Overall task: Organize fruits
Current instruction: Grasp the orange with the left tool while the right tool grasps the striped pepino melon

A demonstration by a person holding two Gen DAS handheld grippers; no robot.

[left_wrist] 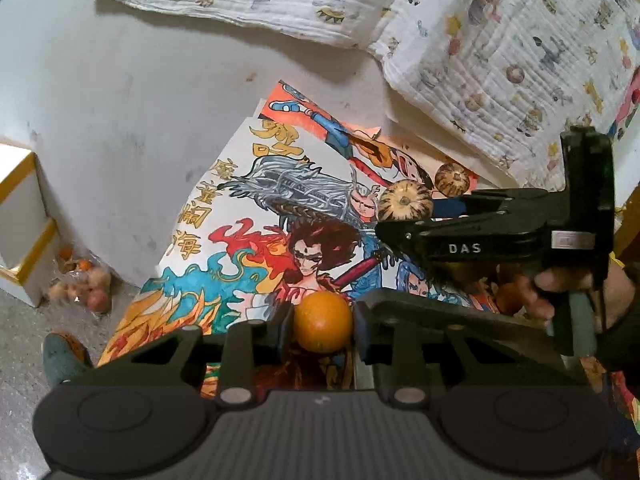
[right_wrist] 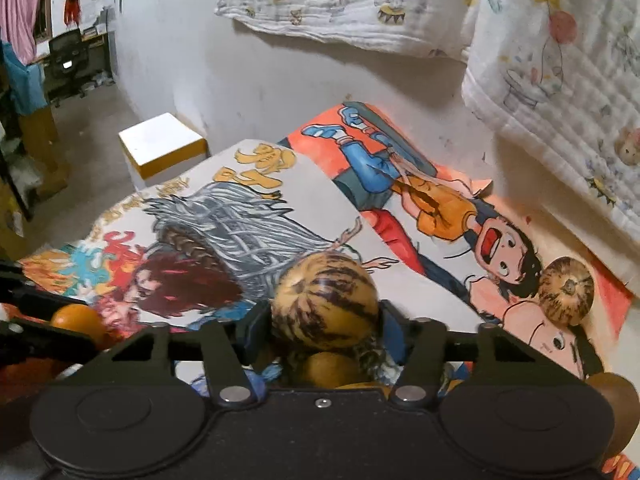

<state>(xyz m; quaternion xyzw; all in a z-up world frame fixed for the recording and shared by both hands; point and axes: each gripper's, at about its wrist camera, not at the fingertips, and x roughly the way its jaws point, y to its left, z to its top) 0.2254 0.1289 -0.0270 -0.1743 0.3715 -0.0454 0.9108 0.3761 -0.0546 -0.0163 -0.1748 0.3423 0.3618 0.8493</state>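
Between the left gripper's pads sits a round orange fruit, pinched on both sides above the colourful cartoon posters. Right gripper clamps a striped tan melon; another striped melon lies well apart on the posters.

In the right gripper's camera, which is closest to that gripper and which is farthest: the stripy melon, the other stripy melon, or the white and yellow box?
From the right wrist view, measured from the right gripper:
1. Striped melon, between its fingers.
2. Second striped melon, off to the right on the drawings.
3. White and yellow box, far left by the wall.
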